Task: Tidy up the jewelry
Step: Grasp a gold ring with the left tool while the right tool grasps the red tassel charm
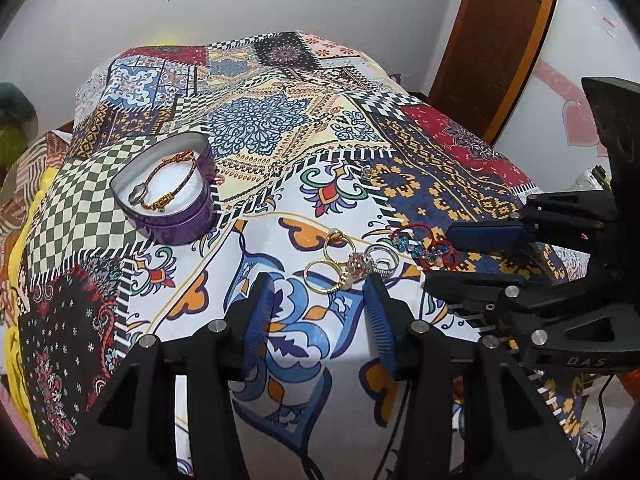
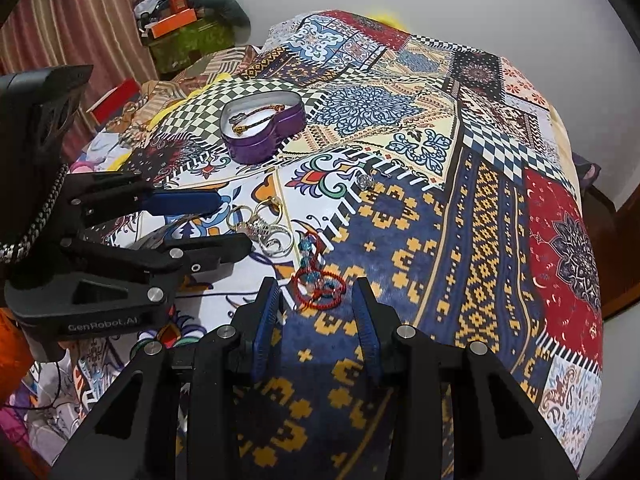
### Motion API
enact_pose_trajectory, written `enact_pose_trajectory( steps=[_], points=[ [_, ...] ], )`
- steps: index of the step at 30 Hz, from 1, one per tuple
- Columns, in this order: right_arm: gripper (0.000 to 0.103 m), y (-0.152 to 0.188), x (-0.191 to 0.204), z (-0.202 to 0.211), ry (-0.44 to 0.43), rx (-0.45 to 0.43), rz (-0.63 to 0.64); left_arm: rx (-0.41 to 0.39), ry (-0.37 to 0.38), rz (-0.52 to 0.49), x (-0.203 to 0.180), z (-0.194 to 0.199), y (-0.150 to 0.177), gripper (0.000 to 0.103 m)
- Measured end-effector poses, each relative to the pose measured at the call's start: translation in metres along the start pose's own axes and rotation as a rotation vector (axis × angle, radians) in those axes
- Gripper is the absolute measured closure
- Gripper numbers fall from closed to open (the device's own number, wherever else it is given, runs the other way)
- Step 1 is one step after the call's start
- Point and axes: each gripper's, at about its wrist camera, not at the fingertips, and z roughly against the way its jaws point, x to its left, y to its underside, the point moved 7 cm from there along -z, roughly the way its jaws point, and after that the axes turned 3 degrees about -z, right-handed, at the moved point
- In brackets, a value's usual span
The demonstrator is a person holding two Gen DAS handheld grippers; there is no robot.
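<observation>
Progress looks early: only a braided gold-and-red cord bracelet lies inside the purple heart-shaped tin at centre left. Gold and silver rings and red beaded bracelets wait on the patterned bedspread; left tongs and right tongs gape, empty

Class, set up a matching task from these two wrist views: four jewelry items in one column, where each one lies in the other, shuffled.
1 braided bracelet
2 gold rings
3 red beaded bracelets
4 small clear ring

A alone, farther up the bedspread
B inside the purple heart-shaped tin
C just ahead of the left gripper
D just ahead of the right gripper

Pairs: 1-B, 2-C, 3-D, 4-A
</observation>
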Motion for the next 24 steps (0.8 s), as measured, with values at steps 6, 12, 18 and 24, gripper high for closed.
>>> enact_pose_trajectory(
  steps=[6,12,18,24],
  points=[
    [0.068,-0.002,0.0,-0.004,-0.028,-0.016,-0.016,-0.009,0.006,-0.003,0.0,-0.005,-0.004,0.058],
    [0.069,-0.004,0.004,-0.008,-0.007,-0.029,0.018,-0.023,-0.007,-0.019,-0.001,-0.007,-0.006,0.075],
    [0.094,-0.005,0.0,-0.009,0.011,-0.043,-0.006,-0.028,-0.013,-0.017,-0.002,-0.006,-0.006,0.078],
    [0.096,-0.006,-0.002,-0.002,0.005,-0.059,-0.038,-0.036,-0.016,-0.005,-0.007,0.005,-0.002,0.078]
  ],
)
